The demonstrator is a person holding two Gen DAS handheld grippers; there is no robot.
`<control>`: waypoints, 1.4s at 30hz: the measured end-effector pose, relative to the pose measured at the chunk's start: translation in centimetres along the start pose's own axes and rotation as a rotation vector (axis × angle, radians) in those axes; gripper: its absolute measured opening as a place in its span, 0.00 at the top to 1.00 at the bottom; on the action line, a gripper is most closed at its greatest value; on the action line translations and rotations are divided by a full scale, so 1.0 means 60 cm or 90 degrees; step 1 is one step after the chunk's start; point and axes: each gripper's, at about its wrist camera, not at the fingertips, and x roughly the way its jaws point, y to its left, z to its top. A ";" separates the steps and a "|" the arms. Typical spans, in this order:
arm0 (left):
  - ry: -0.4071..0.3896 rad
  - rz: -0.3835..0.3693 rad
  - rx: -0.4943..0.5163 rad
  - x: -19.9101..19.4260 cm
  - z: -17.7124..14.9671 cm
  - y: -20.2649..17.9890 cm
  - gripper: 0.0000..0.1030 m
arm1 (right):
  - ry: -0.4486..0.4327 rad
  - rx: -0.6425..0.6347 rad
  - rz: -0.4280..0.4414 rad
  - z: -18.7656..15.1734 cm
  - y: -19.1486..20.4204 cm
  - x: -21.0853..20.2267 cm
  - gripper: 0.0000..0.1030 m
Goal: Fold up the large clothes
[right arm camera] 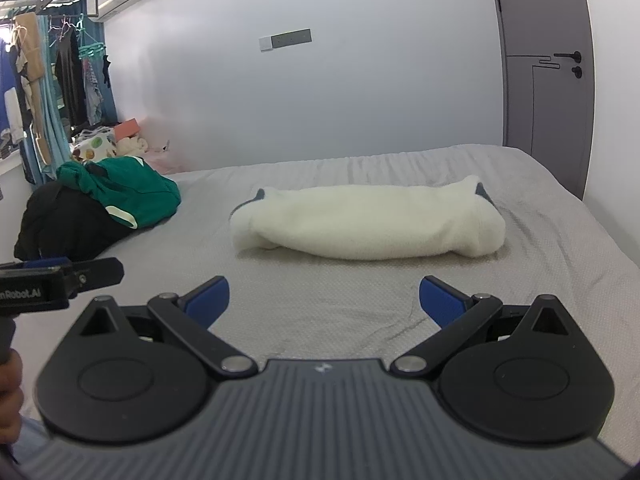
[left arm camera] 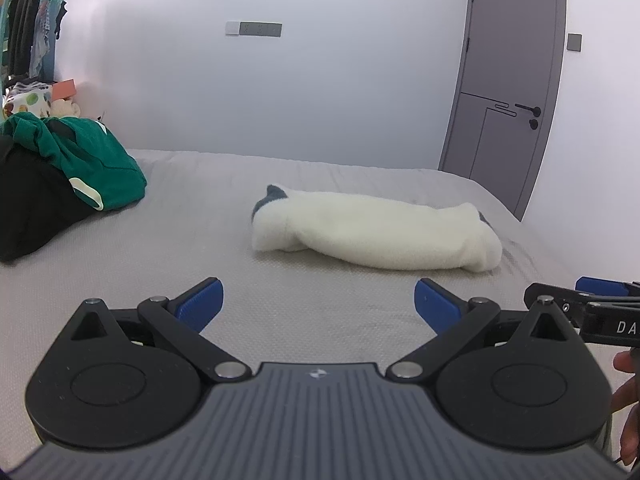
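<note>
The cream fleece garment, folded into a soft oblong bundle with grey trim, lies ahead of the left gripper and right gripper, both spread and empty, on the textured grey bedsheet beneath a white wall.

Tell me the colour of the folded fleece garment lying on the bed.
Cream-white fleece garment with grey-blue trim at both ends, clearest in the right wrist view.
</note>
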 end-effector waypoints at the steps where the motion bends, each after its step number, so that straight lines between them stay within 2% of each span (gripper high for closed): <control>1: 0.000 0.000 -0.001 0.000 0.000 0.000 0.00 | 0.001 0.000 0.000 0.000 0.000 0.001 0.00; 42: -0.002 -0.006 -0.002 -0.001 -0.004 -0.003 0.00 | 0.007 0.000 -0.005 -0.003 -0.001 0.003 0.00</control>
